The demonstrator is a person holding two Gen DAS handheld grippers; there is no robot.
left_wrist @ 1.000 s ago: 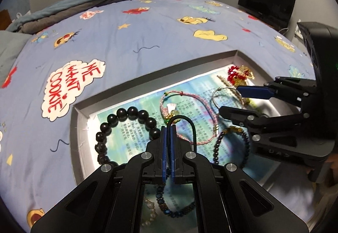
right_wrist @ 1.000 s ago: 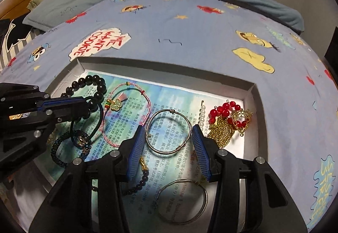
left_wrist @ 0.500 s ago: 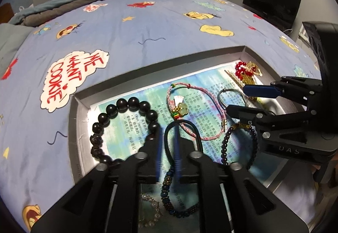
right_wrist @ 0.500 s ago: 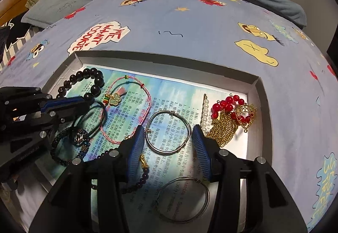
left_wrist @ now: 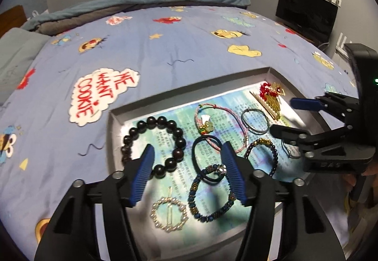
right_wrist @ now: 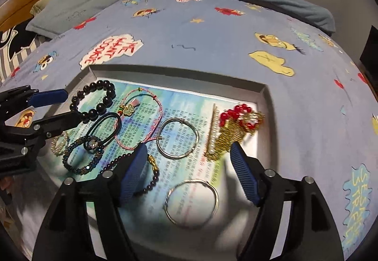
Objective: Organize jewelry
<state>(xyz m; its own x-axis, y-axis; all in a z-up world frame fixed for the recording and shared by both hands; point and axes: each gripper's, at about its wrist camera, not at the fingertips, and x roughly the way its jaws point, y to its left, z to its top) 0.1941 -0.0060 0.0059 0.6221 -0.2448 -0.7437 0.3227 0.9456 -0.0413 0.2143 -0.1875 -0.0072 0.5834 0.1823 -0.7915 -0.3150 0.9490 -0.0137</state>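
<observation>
Left claw [left_wrist: 186,166] and right claw [right_wrist: 186,166] tilted downward, jaws just opened wide, empty.

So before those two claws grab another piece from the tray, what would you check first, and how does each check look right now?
1. Left gripper open, nothing pinched: ok; jaws have just been opening.
2. Right gripper open, nothing held: ok; jaws also just opened wider.
3. Black hair tie free of the left gripper, lying in the tray: ok, though it overlaps the blue beaded bracelet.
4. Silver bangle lying flat and apart: ok.
5. Red and gold piece untangled: cannot tell.
</observation>
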